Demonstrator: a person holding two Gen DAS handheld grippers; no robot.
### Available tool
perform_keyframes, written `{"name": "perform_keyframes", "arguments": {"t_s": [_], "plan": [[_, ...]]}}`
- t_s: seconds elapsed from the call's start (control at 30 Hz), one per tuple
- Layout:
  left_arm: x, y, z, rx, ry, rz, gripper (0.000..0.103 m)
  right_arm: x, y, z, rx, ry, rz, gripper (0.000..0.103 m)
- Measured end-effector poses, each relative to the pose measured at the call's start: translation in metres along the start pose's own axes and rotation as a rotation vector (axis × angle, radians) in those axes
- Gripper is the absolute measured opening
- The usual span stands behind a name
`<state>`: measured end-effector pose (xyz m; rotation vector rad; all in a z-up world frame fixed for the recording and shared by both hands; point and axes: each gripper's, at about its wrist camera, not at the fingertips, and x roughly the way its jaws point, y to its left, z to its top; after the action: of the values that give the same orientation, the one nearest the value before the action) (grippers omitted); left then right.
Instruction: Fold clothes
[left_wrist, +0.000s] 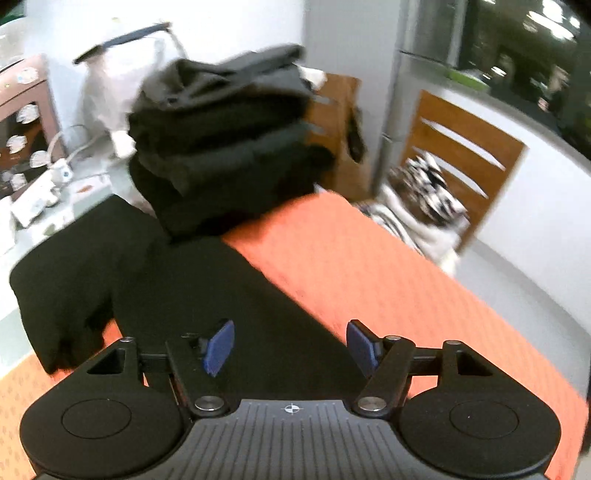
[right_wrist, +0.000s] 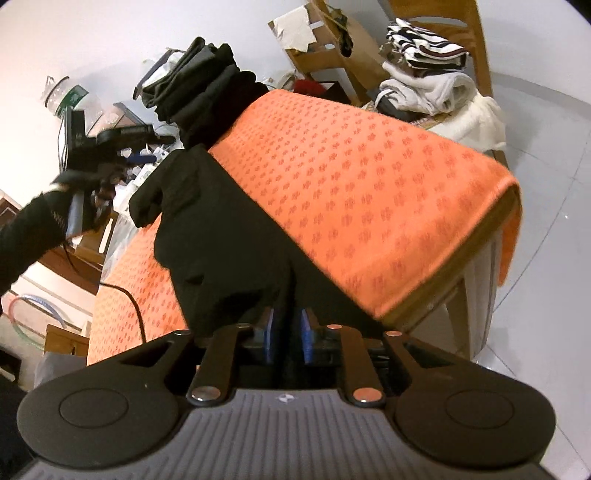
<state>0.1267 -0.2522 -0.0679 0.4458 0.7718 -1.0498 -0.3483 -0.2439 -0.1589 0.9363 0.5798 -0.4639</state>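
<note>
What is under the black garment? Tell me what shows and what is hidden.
The black garment lies on the orange cloth, which covers the table. The right gripper is shut on its near edge. Anything between garment and cloth is covered and cannot be seen.

- My left-wrist view is smeared: the stack of dark clothes (left_wrist: 225, 136) and the striped pile (left_wrist: 428, 188) on the chair have no clear edges.
- My right gripper (right_wrist: 287, 334) hides the black garment's (right_wrist: 229, 229) near edge.
- My sleeve (right_wrist: 26, 232) is cut off at the frame's left side.
</note>
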Motion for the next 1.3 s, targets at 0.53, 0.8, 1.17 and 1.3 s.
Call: {"name": "perform_keyframes", "arguments": {"t_s": [0.53,0.8,1.17,1.3], "plan": [[0.016,-0.005,-0.092,0.029,0.114,-0.117,0.064,0.016,0.03,-0.091,0.043,-0.055,-0.075,0.036],[0.02,-0.006,-0.098,0.051,0.095,-0.11,0.064,0.013,0.037,-0.092,-0.03,-0.009,-0.092,0.002],[0.02,-0.004,-0.098,0.026,0.08,-0.115,0.064,-0.039,0.014,-0.046,-0.125,0.008,-0.187,0.002],[0.02,-0.002,-0.098,-0.006,0.071,-0.119,0.064,-0.026,-0.008,-0.04,-0.141,0.032,-0.224,0.002]]}}
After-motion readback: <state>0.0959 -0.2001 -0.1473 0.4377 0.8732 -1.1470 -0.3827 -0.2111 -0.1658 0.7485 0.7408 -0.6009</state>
